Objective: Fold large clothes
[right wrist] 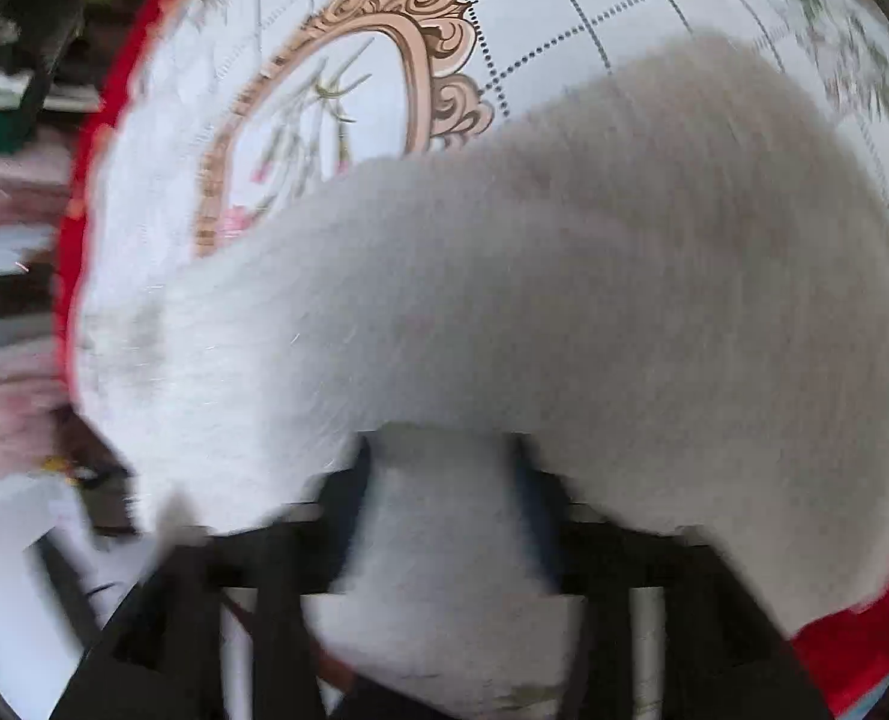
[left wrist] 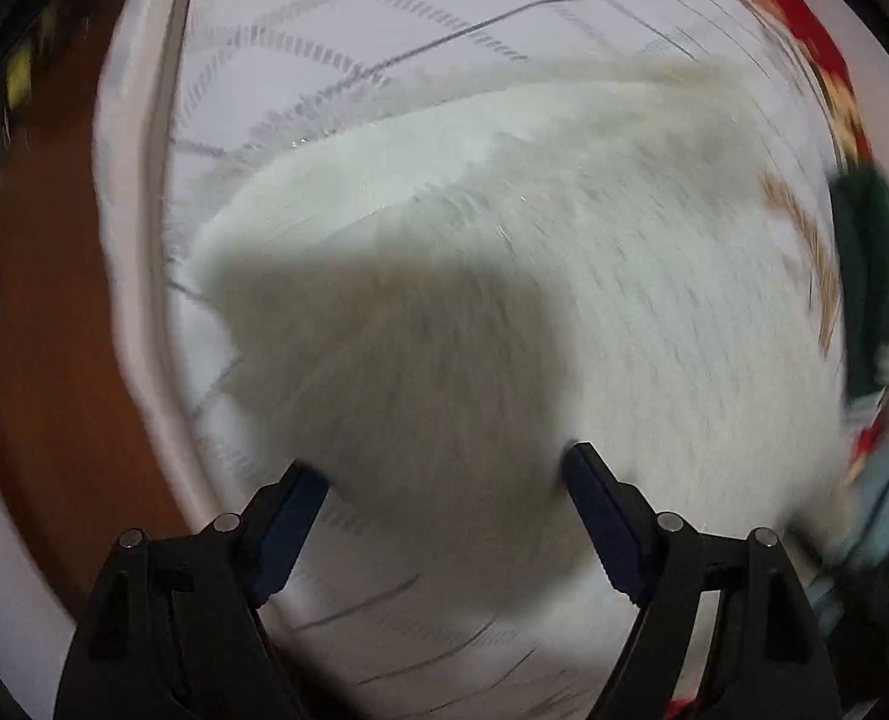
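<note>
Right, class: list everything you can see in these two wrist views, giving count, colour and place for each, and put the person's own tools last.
fluffy garment: one, white, lying on the cloth and filling the middle of both views; a fold of it sits between the right gripper's fingers.
patterned cloth: one, white with a dark dashed grid, an ornate tan frame motif and a red border, spread under the garment.
wooden surface: brown, at the left edge of the left wrist view.
green item: one, dark green, right edge of the left wrist view; too blurred to name.
left gripper: black, blue pads, open above the garment.
right gripper: black, blurred, fabric between its fingers.
</note>
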